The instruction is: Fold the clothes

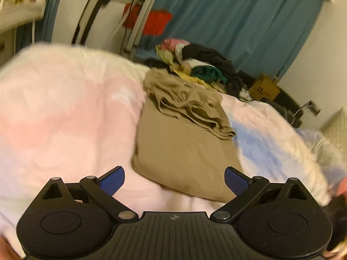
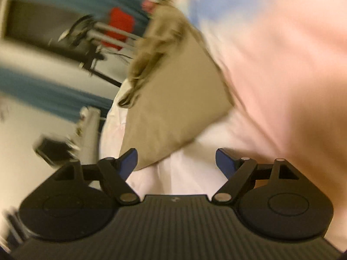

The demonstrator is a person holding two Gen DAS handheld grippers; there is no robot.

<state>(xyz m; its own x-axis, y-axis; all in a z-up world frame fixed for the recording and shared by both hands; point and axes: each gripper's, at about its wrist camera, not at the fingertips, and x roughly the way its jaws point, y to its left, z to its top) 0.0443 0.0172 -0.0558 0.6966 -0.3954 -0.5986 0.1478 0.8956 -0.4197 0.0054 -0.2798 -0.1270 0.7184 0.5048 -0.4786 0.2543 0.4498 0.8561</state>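
1. Two wrist views, both smeared by motion blur, the right one worse and rolled sideways.
2. Left view, far left: pale pink bedding (image 1: 65, 112) bulging up, white shelf edge (image 1: 19, 10) above it at the frame corner.
3. Lower centre: left gripper (image 1: 174, 181) with blue pads (image 1: 113, 181) spread wide apart, pinching nothing, hovering over the bedding just short of the near corner of the tan garment (image 1: 184, 151).
4. Centre: tan garment lying flat on the bed, near part smooth and folded into a rough rectangle, far part bunched into crumpled pleats on top.
5. Behind it: heap of mixed clothes (image 1: 195, 65) in pink, yellow, green and black, with a metal rack (image 1: 138, 21) and a red object (image 1: 156, 21) further back against a teal curtain (image 1: 238, 21).
6. Right of the heap: cardboard box (image 1: 263, 87) near the wall; bedding turning blue and white toward the right edge.
7. Right view, left side: blurred room, teal curtain band (image 2: 43, 91), dark frame and red patch (image 2: 119, 28).
8. Centre: tan garment (image 2: 173, 108) again, its near corner touching or just beside the left blue pad (image 2: 129, 162); contact not clear through the blur.
9. Lower centre: right gripper (image 2: 176, 161) splayed open, gripping nothing, white-pink sheet (image 2: 184, 173) between the fingers.
10. Right side: pink bedding (image 2: 282, 86) filling the frame.
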